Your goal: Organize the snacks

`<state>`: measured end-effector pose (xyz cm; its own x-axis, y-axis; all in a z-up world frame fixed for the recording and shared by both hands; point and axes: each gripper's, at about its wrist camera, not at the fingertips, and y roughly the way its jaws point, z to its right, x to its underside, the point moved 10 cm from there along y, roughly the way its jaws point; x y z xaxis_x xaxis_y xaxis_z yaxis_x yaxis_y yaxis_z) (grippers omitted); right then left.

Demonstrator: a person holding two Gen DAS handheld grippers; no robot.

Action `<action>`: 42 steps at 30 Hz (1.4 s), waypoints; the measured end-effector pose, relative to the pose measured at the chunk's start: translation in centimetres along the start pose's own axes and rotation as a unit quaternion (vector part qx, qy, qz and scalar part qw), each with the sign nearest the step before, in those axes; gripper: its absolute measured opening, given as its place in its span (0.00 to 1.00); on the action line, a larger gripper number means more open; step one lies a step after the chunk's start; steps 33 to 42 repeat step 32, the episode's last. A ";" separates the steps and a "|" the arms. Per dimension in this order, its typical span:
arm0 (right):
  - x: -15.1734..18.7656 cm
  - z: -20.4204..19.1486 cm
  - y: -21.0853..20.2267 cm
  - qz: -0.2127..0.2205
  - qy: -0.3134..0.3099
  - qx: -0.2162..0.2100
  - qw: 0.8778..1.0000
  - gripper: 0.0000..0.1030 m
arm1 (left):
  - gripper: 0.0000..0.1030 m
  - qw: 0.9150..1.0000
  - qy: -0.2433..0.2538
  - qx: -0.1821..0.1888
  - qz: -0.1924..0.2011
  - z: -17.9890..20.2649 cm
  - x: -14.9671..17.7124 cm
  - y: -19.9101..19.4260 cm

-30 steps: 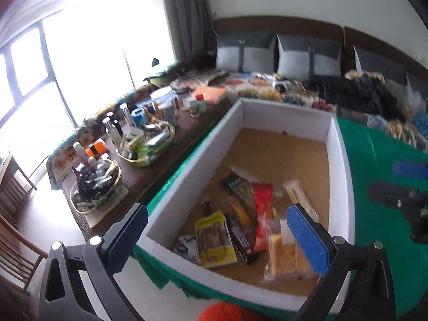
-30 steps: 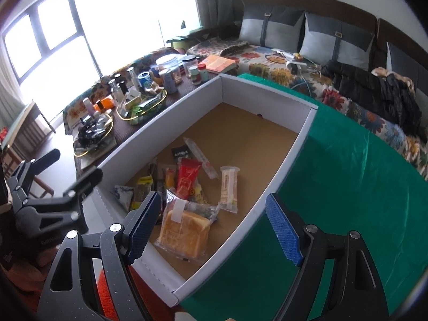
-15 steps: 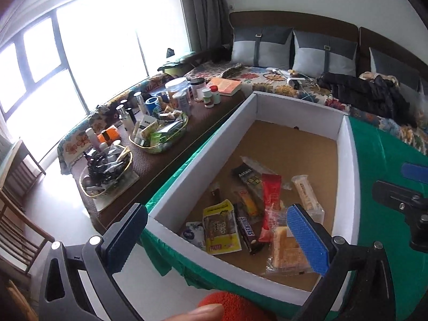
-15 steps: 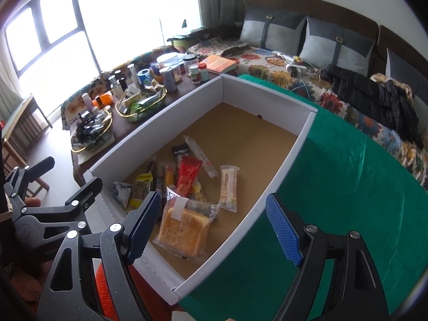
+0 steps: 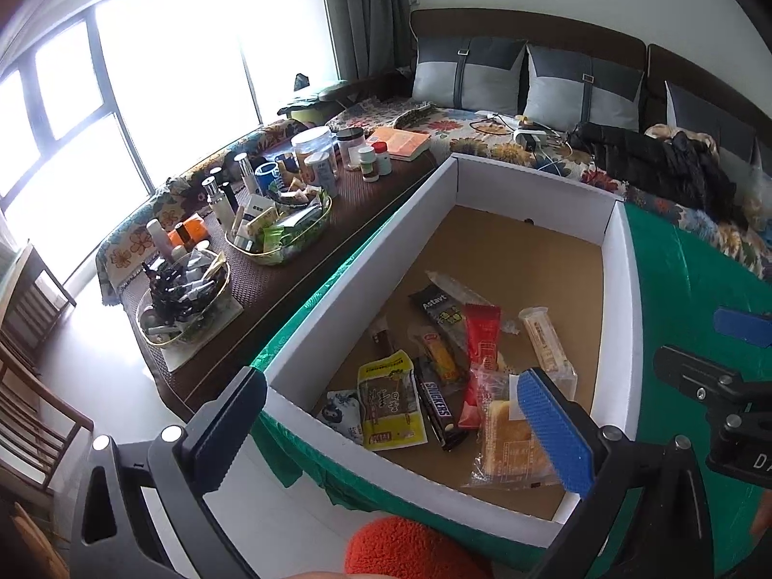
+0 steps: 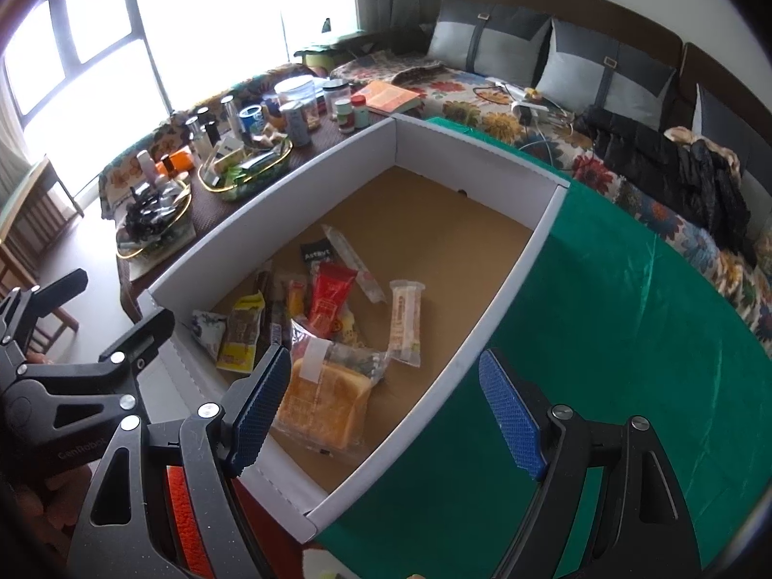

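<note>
A white box [image 5: 622, 313] with a brown cardboard floor lies on the green tablecloth [image 6: 627, 337]. Snacks are heaped at its near end: bagged bread [image 5: 511, 444], a Snickers bar [image 5: 436, 407], a yellow-green packet [image 5: 391, 405], a red packet [image 5: 477, 352], a pale wafer bar [image 5: 545, 342] and a black packet [image 5: 439, 311]. My left gripper [image 5: 391, 434] hovers open over the box's near left corner, holding nothing. My right gripper [image 6: 386, 415] is open and empty above the near right wall [image 6: 506, 299], with the bread [image 6: 328, 400] just ahead of its left finger.
A brown side table [image 5: 309, 260] left of the box carries wire baskets, bottles and jars. A sofa with grey cushions [image 5: 579, 82] and a black jacket [image 5: 666, 164] runs along the far side. A wooden chair [image 5: 29, 386] stands at far left. An orange fuzzy sleeve [image 5: 410, 550] shows below.
The left wrist view has tipped slightly, so the box sits a little lower and to the right, and the blur has gone. The right gripper and the snacks have not moved. Both grippers stay open.
</note>
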<state>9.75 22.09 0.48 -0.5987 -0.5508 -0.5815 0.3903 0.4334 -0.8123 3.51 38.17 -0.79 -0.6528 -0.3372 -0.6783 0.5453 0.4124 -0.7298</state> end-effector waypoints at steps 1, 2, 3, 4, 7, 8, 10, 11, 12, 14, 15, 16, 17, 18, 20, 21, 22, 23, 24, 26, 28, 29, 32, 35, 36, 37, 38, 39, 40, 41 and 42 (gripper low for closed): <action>0.0 0.0 0.0 -0.001 0.000 0.001 1.000 0.81 | 1.00 1.000 -0.001 0.000 0.000 0.0 0.0 0.0; 0.0 0.1 0.1 -0.001 0.001 0.003 1.000 0.81 | 1.00 1.000 0.000 -0.001 -0.001 0.0 0.0 0.0; 0.0 0.2 0.1 -0.002 0.001 0.003 1.000 0.81 | 1.00 1.000 0.000 0.000 0.000 0.0 0.0 0.0; 0.0 0.2 0.2 -0.003 0.002 0.003 1.000 0.81 | 1.00 1.000 0.000 0.000 0.000 0.0 -0.1 0.0; 0.0 0.2 0.2 -0.003 0.001 0.004 1.000 0.81 | 1.00 1.000 0.000 0.003 0.002 0.0 -0.3 0.0; -0.1 0.3 0.2 -0.003 0.001 0.005 1.000 0.81 | 1.00 1.000 0.000 0.004 0.003 0.1 -0.3 0.0; -0.1 0.2 0.2 -0.003 0.001 0.003 1.000 0.81 | 1.00 1.000 -0.001 0.004 0.003 0.0 -0.3 0.0; -0.1 0.2 0.2 -0.003 0.001 0.003 1.000 0.81 | 1.00 1.000 -0.001 0.004 0.003 0.1 -0.3 0.0; -0.1 0.2 0.2 -0.002 0.000 0.003 1.000 0.81 | 1.00 1.000 -0.003 0.004 0.004 0.0 -0.3 0.0; -0.2 0.2 0.2 -0.002 -0.002 0.005 1.000 0.81 | 1.00 1.000 -0.005 0.006 0.005 0.0 -0.4 -0.1; -0.3 0.1 0.2 -0.002 -0.002 0.005 1.000 0.81 | 1.00 1.000 -0.007 0.007 0.005 -0.1 -0.4 -0.1; -0.3 0.1 0.2 -0.002 -0.001 0.005 1.000 0.81 | 1.00 1.000 -0.008 0.007 0.005 -0.2 -0.4 -0.2; -0.3 0.0 0.2 -0.003 -0.001 0.005 1.000 0.81 | 1.00 1.000 -0.009 0.008 0.005 -0.2 -0.4 -0.2; -0.3 0.0 0.2 -0.003 -0.001 0.005 1.000 0.81 | 1.00 1.000 -0.010 0.008 0.005 -0.3 -0.4 -0.2; -0.2 0.0 0.3 -0.005 -0.001 0.006 1.000 0.81 | 1.00 1.000 -0.010 0.008 0.005 -0.4 -0.4 -0.2; -0.2 0.0 0.3 -0.005 -0.002 0.006 1.000 0.81 | 1.00 1.000 -0.010 0.008 0.004 -0.4 -0.4 -0.2; -0.2 -0.1 0.3 -0.005 -0.002 0.007 1.000 0.81 | 1.00 1.000 -0.011 0.008 0.004 -0.4 -0.3 -0.2; -0.1 -0.1 0.3 -0.006 -0.003 0.007 1.000 0.81 | 1.00 1.000 -0.011 0.008 0.004 -0.4 -0.3 -0.2; -0.1 -0.1 0.3 -0.006 -0.003 0.006 1.000 0.81 | 1.00 1.000 -0.012 0.008 0.004 -0.4 -0.4 -0.2; -0.1 -0.2 0.4 -0.006 -0.004 0.007 1.000 0.81 | 1.00 1.000 -0.013 0.010 0.004 -0.4 -0.4 -0.1; 0.1 -0.3 0.5 -0.006 -0.005 0.007 1.000 0.81 | 1.00 1.000 -0.014 0.013 0.003 -0.4 -0.3 -0.1; 0.2 -0.3 0.5 -0.006 -0.005 0.007 1.000 0.81 | 1.00 1.000 -0.017 0.017 0.003 -0.4 -0.3 -0.1; 0.2 -0.3 0.5 -0.007 -0.003 0.006 1.000 0.81 | 1.00 0.999 -0.023 0.023 0.005 -0.4 -0.1 -0.2; 0.2 -0.3 0.5 -0.007 -0.003 0.006 1.000 0.81 | 1.00 0.999 -0.023 0.023 0.005 -0.4 -0.1 -0.2; 0.2 -0.3 0.5 -0.007 -0.003 0.006 1.000 0.81 | 1.00 0.999 -0.023 0.023 0.005 -0.4 -0.1 -0.2; 0.2 -0.3 0.5 -0.007 -0.003 0.006 1.000 0.81 | 1.00 0.999 -0.023 0.023 0.005 -0.4 -0.1 -0.2; 0.2 -0.3 0.5 -0.007 -0.003 0.006 1.000 0.81 | 1.00 0.999 -0.023 0.023 0.005 -0.4 -0.1 -0.2; 0.2 -0.3 0.5 -0.007 -0.003 0.006 1.000 0.81 | 1.00 0.999 -0.023 0.023 0.005 -0.4 -0.1 -0.2; 0.2 -0.3 0.5 -0.007 -0.003 0.006 1.000 0.81 | 1.00 0.999 -0.023 0.023 0.005 -0.4 -0.1 -0.2; 0.2 -0.3 0.5 -0.007 -0.003 0.006 1.000 0.81 | 1.00 0.999 -0.023 0.023 0.005 -0.4 -0.1 -0.2; 0.2 -0.3 0.5 -0.007 -0.003 0.006 1.000 0.81 | 1.00 0.999 -0.023 0.023 0.005 -0.4 -0.1 -0.2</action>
